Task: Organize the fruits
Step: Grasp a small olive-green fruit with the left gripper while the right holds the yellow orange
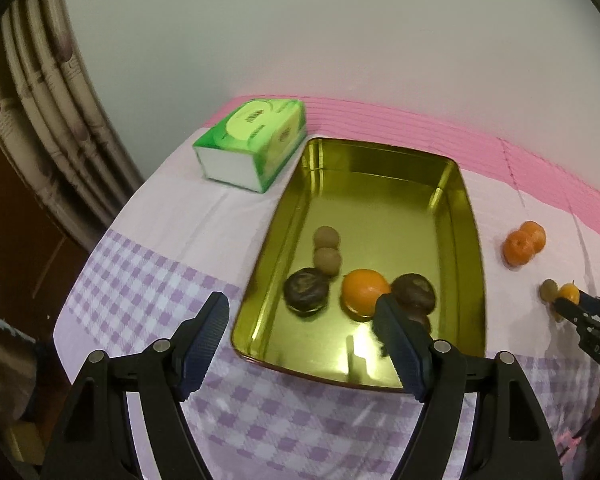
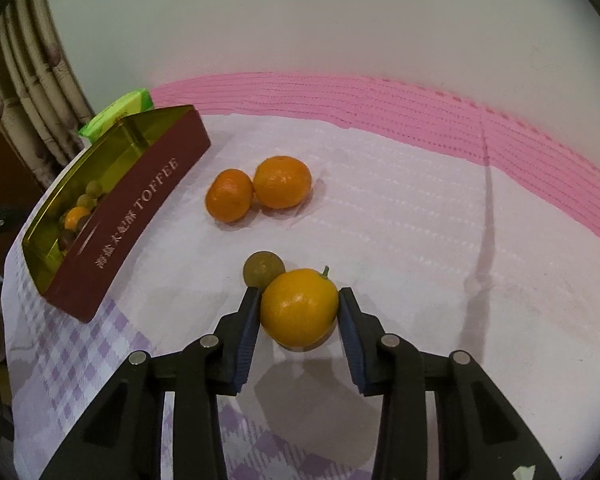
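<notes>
The right gripper (image 2: 299,306) is clamped on a small orange fruit (image 2: 299,306) on the cloth-covered table (image 2: 400,240), out beyond the gold tin (image 2: 140,208)'s right wall; a brown round fruit (image 2: 263,268) touches it behind, so a lift may nudge that one into rolling, and the smooth peel could slip from the pads; the left gripper (image 1: 300,312), jaws apart and empty, hangs over the tin's near edge. Only the right wrist view shows the grip itself and the tin's lettered side; only the left shows the tin's floor with its fruits.
</notes>
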### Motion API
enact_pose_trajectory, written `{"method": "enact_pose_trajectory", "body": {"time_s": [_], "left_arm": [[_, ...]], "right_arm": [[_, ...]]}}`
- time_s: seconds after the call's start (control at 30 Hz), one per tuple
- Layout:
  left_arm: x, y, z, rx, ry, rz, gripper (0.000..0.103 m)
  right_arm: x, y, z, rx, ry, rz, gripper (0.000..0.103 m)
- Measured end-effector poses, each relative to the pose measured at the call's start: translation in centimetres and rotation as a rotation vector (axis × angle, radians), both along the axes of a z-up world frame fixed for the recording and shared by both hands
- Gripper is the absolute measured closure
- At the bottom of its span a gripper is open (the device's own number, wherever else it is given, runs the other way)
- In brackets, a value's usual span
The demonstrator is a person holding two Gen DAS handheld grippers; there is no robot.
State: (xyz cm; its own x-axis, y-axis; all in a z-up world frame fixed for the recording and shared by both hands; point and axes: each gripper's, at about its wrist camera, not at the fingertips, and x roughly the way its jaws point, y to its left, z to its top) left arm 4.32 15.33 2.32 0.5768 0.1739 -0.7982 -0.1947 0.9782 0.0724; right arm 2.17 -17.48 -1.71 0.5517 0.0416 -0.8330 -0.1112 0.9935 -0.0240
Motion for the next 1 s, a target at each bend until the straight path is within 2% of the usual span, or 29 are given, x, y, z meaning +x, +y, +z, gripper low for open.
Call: {"method": "enact_pose_trajectory", "body": {"time_s": [0.2,0.43,0.6,0.73,1.0], "left_arm": [[0.4,-2.7,0.9,-0.018,-0.007,-0.056,0.027],[1.2,-6.4,0.7,-0.033,0.005,-0.126,0.027],[1.4,-8.4,0.3,-0.022,0.024,-0.165,0.027],[1.7,-10.1,0.4,-0.026,0.026,-0.200,0.027],[2.7,-14.7,-0.5,-0.055,0.055,-0.294,0.027]], "right_arm": [[-0.7,-0.2,0.9,-0.002,-0.032,0.000,0.068],[-0.6,-0.8,0.1,-0.021,-0.003,-0.007,0.068],[-0.6,-1.7,-0.1,0.035,-0.011,-0.038,0.068],[-0.5,-2.2,0.0,-0.030,-0.042,-0.053,0.068],[0.8,-6.5,0.5,-0.124,-0.080,-0.135,0.068]]}}
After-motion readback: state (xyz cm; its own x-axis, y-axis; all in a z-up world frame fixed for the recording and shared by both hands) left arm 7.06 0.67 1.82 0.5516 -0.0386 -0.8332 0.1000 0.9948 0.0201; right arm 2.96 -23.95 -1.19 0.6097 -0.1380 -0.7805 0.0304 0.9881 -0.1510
